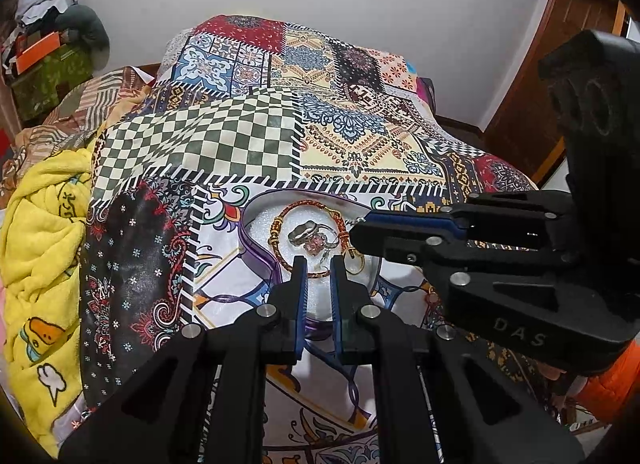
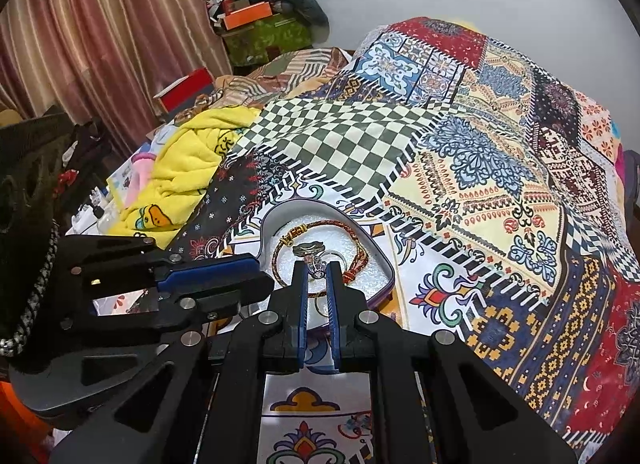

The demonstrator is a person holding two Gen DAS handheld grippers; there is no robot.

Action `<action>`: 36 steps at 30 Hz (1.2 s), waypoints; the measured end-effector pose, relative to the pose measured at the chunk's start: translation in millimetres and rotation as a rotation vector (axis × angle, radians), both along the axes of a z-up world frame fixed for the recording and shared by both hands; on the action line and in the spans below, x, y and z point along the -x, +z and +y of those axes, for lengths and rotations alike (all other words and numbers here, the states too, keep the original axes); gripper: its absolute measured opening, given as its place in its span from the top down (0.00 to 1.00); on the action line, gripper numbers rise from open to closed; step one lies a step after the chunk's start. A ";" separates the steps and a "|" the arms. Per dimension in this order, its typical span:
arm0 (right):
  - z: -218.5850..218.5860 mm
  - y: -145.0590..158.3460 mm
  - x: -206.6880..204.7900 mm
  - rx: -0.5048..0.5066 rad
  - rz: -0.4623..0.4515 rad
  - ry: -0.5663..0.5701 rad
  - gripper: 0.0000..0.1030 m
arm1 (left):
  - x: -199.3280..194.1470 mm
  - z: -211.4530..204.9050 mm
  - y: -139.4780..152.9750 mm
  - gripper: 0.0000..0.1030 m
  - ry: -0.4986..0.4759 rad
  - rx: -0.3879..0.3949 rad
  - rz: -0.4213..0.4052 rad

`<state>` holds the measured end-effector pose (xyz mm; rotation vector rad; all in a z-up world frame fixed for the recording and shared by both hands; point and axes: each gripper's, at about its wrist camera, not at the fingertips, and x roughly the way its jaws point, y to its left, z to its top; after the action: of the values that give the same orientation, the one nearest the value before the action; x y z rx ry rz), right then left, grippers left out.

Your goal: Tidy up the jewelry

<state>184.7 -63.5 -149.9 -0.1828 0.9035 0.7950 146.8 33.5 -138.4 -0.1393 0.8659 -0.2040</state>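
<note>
Your heart-shaped box (image 1: 256,242) lies on the bed's patchwork cover (image 1: 224,136), with wide open cover beyond its far rim; a braided bracelet (image 1: 280,220) rings its white lining and two rings (image 1: 316,240) sit in the middle. Your left tool (image 1: 319,264) hangs over the near rim, slightly spread and holding nothing. Your right tool (image 2: 316,268) is narrowly parted around the pink-stone ring (image 2: 315,267); I cannot tell whether it grips.

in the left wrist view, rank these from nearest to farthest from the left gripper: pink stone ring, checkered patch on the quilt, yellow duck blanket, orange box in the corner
1. Pink stone ring, just ahead of the left gripper, in the heart-shaped box.
2. Checkered patch, farther ahead on the quilt.
3. Yellow duck blanket, far left; its near edge rivals the patch, so this is a close call.
4. Orange box, far left corner.
</note>
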 end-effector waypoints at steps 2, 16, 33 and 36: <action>1.1 -2.8 -1.9 0.003 0.013 0.005 0.92 | 0.8 1.3 1.7 0.92 0.007 -0.008 -0.005; 9.4 -8.1 -2.3 0.039 0.026 0.031 0.91 | 4.0 15.8 9.7 0.91 0.063 -0.033 -0.016; -36.4 26.3 16.4 0.026 -0.062 -0.081 0.59 | 28.4 -0.7 38.0 0.47 0.102 -0.105 -0.072; -47.5 28.7 21.4 0.031 -0.072 -0.097 0.59 | 33.4 -6.3 42.2 0.42 0.102 -0.113 -0.072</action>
<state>163.2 -111.0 -121.1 -0.1925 0.8505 0.6800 113.4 27.2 -96.2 -0.0697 0.7946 -0.0638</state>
